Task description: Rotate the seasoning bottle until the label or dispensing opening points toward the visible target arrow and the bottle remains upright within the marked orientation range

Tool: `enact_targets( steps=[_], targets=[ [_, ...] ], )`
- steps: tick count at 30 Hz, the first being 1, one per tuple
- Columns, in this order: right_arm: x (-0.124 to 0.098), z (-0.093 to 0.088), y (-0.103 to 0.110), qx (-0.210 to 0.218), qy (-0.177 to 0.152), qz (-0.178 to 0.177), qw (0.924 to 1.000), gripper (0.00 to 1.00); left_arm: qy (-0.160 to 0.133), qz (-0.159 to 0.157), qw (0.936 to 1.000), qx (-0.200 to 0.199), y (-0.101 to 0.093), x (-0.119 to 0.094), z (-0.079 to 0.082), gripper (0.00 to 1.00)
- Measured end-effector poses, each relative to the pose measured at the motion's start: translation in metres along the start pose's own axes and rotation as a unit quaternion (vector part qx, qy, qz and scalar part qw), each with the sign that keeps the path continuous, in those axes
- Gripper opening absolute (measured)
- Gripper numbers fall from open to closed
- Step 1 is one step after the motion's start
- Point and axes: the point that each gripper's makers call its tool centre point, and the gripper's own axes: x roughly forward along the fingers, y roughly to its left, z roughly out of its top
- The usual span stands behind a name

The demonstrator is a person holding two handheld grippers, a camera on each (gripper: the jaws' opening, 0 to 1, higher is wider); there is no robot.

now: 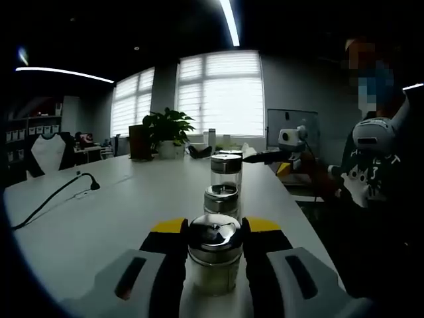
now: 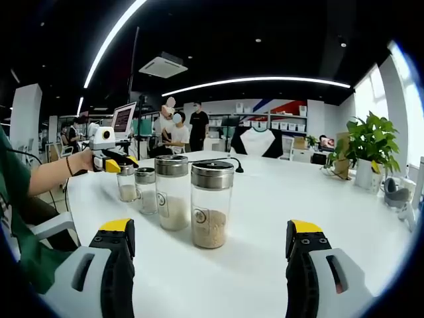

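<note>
Left gripper view had my left gripper [image 1: 213,255] clenched on the nearest seasoning bottle [image 1: 214,252], its yellow-tipped jaws pressed against either side of the glass just under the steel cap. That bottle stood upright on the white table [image 1: 99,218], first in a row with three other jars; the next jar [image 1: 221,199] sat just behind it and a taller one [image 1: 226,171] behind that.

From the right gripper view I saw the same row from the other end: the tall jar [image 2: 212,203] nearest, half full of pale granules, a second tall jar [image 2: 172,192] touching or almost touching it, a shorter one [image 2: 146,189], then the gripped bottle [image 2: 126,182] farthest off, with the left gripper [image 2: 111,159] around it and a person's hand [image 2: 83,160] holding the tool. My right gripper [image 2: 211,248] hung released, jaws wide apart, well short of the tall jar.

I judged the step in hand to be the grasp just before the twist. I could make out no target arrow and no orientation marks on the table, and the label side of the held bottle was too small to tell. The next move called for a slow turn about the bottle's own axis, kept vertical, without nudging the neighbouring jar.
</note>
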Motion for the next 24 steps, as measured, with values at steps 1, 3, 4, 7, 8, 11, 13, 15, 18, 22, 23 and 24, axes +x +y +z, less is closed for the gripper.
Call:
enact_targets(
  steps=[1,3,4,7,8,11,13,15,18,22,23,24],
  targets=[
    [-0.0001,0.0001,0.0,0.0,0.0,0.0,1.0,0.97,0.002,0.001,1.0,-0.001,-0.0005,0.0001,-0.0001,0.34],
    [-0.0005,0.0003,-0.0001,0.0,-0.001,-0.001,1.0,0.97,0.003,0.002,1.0,0.0,-0.001,0.0002,-0.0004,0.34],
    [-0.0006,0.0002,0.0001,0.0,-0.001,0.0,1.0,0.97,0.003,0.003,1.0,-0.003,-0.0009,0.0003,-0.0004,0.34],
    [-0.0007,-0.0001,0.0006,0.0,-0.001,0.0,1.0,0.97,0.001,0.005,1.0,-0.007,-0.0022,0.001,-0.0003,0.34],
    [-0.0006,-0.0002,0.0008,0.0,-0.001,0.0,1.0,0.97,0.0,0.006,1.0,-0.007,-0.0025,0.0012,-0.0003,0.34],
    [-0.0007,-0.0004,0.0016,0.0,0.0,0.001,1.0,0.97,-0.003,0.008,0.9999,-0.01,-0.0028,0.0015,-0.0002,0.34],
    [-0.0009,-0.0007,0.0014,0.0,0.0,0.0,1.0,0.97,-0.004,0.012,0.9999,-0.011,-0.0012,0.0007,-0.0003,0.34],
    [-0.001,-0.0008,0.0012,0.0,0.0,-0.001,1.0,0.97,-0.004,0.015,0.9998,-0.013,-0.0012,0.0008,-0.0002,0.34],
    [-0.0016,-0.0007,0.0011,0.001,0.0,-0.002,1.0,0.97,-0.005,0.019,0.9997,-0.013,-0.0004,0.0003,-0.0002,0.34],
    [-0.002,-0.0008,0.0015,0.001,0.0,-0.002,1.0,0.97,-0.004,0.026,0.9996,-0.013,-0.0007,0.0006,0.0001,0.34],
    [-0.002,-0.001,0.0017,0.001,0.0,-0.002,1.0,0.97,-0.004,0.028,0.9995,-0.015,0.0006,-0.0001,0.0,0.34],
    [-0.0019,-0.0011,0.0019,0.001,0.0,-0.002,1.0,0.97,-0.004,0.029,0.9995,-0.015,0.001,-0.0003,0.0,0.34]
  ],
)
